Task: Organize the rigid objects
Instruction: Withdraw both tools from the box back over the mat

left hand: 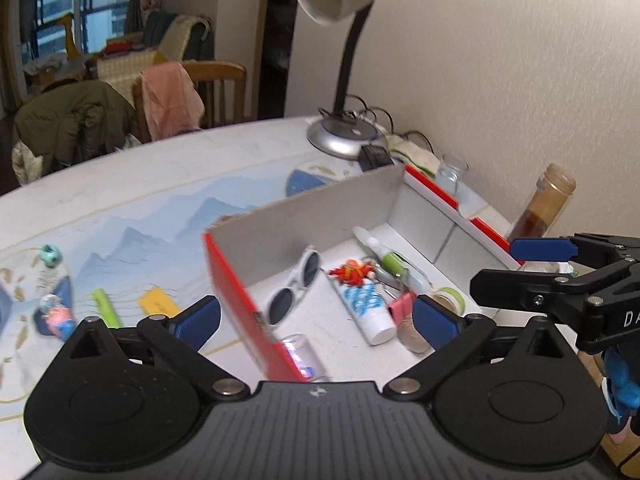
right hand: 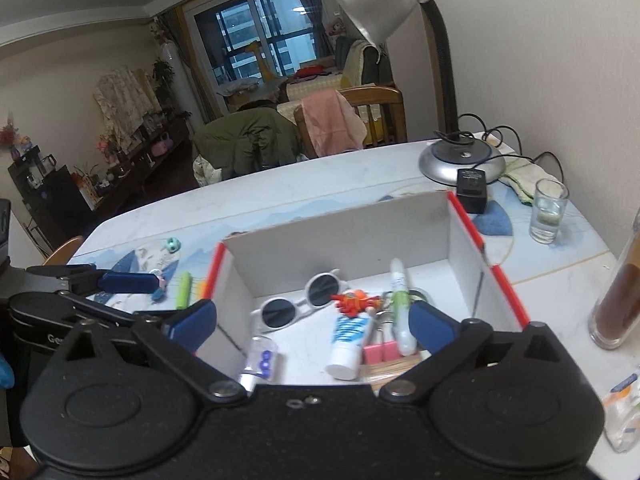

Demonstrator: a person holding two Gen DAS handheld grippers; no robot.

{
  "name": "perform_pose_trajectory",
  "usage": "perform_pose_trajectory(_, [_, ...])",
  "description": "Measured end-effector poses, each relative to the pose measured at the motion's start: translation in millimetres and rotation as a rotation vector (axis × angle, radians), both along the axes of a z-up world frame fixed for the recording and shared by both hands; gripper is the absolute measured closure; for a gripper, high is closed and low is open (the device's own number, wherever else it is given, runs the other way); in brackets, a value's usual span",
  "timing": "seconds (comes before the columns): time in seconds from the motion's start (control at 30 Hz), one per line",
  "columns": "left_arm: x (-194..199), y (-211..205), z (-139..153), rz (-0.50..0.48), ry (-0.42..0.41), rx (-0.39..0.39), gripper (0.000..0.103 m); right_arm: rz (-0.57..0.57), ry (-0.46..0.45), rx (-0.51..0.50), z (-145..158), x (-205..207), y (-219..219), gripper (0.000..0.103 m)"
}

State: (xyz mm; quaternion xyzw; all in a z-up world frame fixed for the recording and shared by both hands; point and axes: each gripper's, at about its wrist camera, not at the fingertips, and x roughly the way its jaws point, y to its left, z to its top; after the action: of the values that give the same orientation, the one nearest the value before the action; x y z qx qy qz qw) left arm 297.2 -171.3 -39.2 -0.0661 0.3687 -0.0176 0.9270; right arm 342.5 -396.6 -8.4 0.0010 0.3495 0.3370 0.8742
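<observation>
White sunglasses (left hand: 294,294) inside red box (left hand: 240,308)

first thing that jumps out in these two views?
The red-edged box mid-table, already holding white sunglasses, a tube, an orange toy and pink clips. Both grippers, left and right, hang open over it, empty. Left of the box a green marker and small toys lie loose; a desk lamp stands behind.

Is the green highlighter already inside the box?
No, the green highlighter lies on the table left of the box.
</observation>
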Motion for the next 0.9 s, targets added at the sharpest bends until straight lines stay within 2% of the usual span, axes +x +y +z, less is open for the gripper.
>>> perform_pose_trajectory(0.27, [-33.8, 44.3, 5.2, 0.053, -0.036, 0.040, 0.000, -0.001, 0.020, 0.003, 2.4, -23.6, 33.9, 0.000])
perform_pose_trajectory(0.4, [-45.8, 72.6, 3.6, 0.085, -0.022, 0.069, 0.000, 0.014, 0.025, -0.007, 2.0, -36.7, 59.3, 0.000])
perform_pose_trajectory(0.63, [-66.0, 130.3, -2.4, 0.120, -0.028, 0.013, 0.000, 0.041, 0.033, -0.036, -0.6, -57.8, 106.2, 0.001])
perform_pose_trajectory(0.9, [-80.2, 188.6, -17.3, 0.148, -0.049, 0.015, 0.000, 0.069, 0.026, -0.077, -5.5, -78.2, 157.1, 0.001])
